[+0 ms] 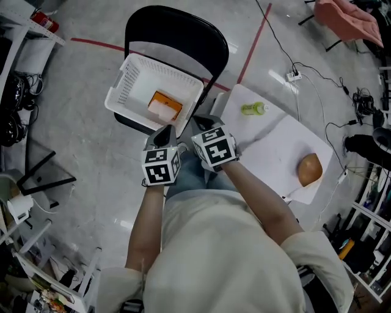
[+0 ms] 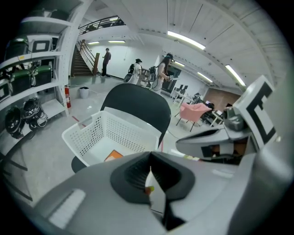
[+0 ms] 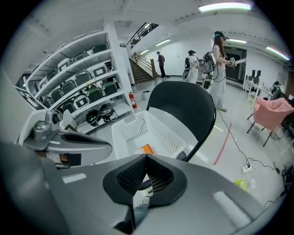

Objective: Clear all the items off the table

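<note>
A white perforated basket (image 1: 131, 79) sits on a black chair (image 1: 177, 27) and holds an orange packet (image 1: 164, 107). To the right, a white table (image 1: 275, 153) carries a small green bottle (image 1: 253, 109) and a brown rounded loaf-like object (image 1: 310, 169). My left gripper (image 1: 164, 131) and right gripper (image 1: 204, 122) hover side by side between basket and table, near the basket's front corner. Both are shut with nothing between their jaws. In the left gripper view the left gripper (image 2: 150, 160) points toward the basket (image 2: 119, 133). The right gripper (image 3: 147, 160) also faces the basket (image 3: 147, 133), with the bottle (image 3: 241, 183) off to its right.
A pink chair (image 1: 351, 18) stands at the far right. A power strip (image 1: 294, 76) and its cables lie on the floor behind the table. Metal shelving (image 3: 87, 78) with gear lines the left side. Several people stand far off in the hall.
</note>
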A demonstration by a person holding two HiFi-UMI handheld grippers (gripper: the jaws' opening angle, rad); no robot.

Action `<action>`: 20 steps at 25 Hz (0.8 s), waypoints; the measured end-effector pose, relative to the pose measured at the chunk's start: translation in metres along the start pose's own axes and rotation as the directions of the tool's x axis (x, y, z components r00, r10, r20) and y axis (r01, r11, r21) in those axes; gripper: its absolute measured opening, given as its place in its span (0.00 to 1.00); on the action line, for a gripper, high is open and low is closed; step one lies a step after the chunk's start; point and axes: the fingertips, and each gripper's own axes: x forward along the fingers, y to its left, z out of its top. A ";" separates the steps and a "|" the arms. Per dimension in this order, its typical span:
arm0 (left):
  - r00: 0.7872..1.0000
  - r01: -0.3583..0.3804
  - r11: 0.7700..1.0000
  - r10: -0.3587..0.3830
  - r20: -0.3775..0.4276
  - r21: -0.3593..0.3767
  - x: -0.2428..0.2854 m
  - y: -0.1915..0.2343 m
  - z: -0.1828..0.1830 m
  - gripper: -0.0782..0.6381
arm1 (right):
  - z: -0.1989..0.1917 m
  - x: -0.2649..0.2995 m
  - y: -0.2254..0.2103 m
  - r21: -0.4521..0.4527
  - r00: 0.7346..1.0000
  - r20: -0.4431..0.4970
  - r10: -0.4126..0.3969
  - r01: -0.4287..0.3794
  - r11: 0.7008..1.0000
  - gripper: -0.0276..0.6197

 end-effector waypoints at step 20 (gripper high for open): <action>0.984 0.163 0.968 -0.145 -0.106 0.191 0.041 -0.107 0.000 0.12 | -0.063 -0.063 -0.093 0.216 0.988 0.017 -0.156 0.149 0.965 0.04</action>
